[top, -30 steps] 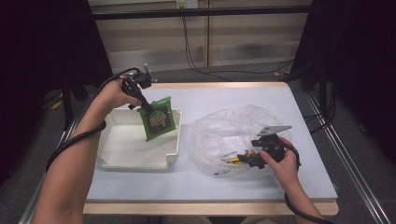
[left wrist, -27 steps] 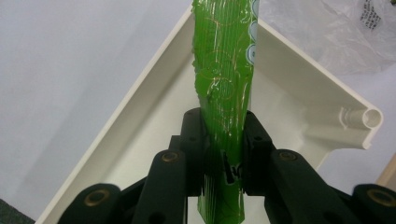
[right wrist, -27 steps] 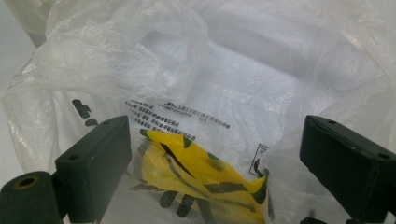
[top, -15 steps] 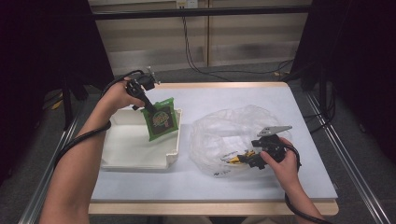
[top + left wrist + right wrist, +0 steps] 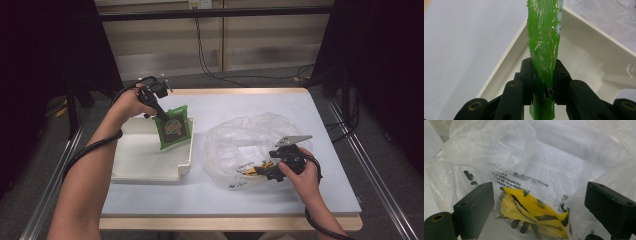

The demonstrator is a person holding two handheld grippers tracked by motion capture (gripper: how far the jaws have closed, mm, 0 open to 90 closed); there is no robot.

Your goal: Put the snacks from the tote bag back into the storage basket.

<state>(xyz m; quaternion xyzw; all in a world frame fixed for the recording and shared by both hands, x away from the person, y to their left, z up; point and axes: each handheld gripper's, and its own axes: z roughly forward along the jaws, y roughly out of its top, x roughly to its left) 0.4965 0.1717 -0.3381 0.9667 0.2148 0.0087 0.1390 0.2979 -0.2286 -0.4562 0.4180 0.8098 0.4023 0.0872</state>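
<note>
My left gripper [image 5: 162, 119] [image 5: 543, 67] is shut on the top edge of a green snack packet [image 5: 173, 128] [image 5: 544, 37]. The packet hangs over the far right part of a white tray [image 5: 145, 167] [image 5: 584, 42]. At the right lies a crumpled clear plastic bag [image 5: 250, 137] [image 5: 554, 157] with a yellow and black packet [image 5: 253, 170] [image 5: 534, 217] inside it. My right gripper [image 5: 261, 171] [image 5: 544, 197] rests at the bag's near edge. Its jaws stand wide open on either side of the yellow packet, with bag film between them.
The white table [image 5: 280, 107] has a wooden rim, and bare surface lies behind and in front of the bag. Metal rails run along both sides of the table. Cables trail from both grippers, and dark curtains stand at left and right.
The left gripper and the green packet have shifted slightly to the right over the tray. The right gripper and the bag have stayed still.
</note>
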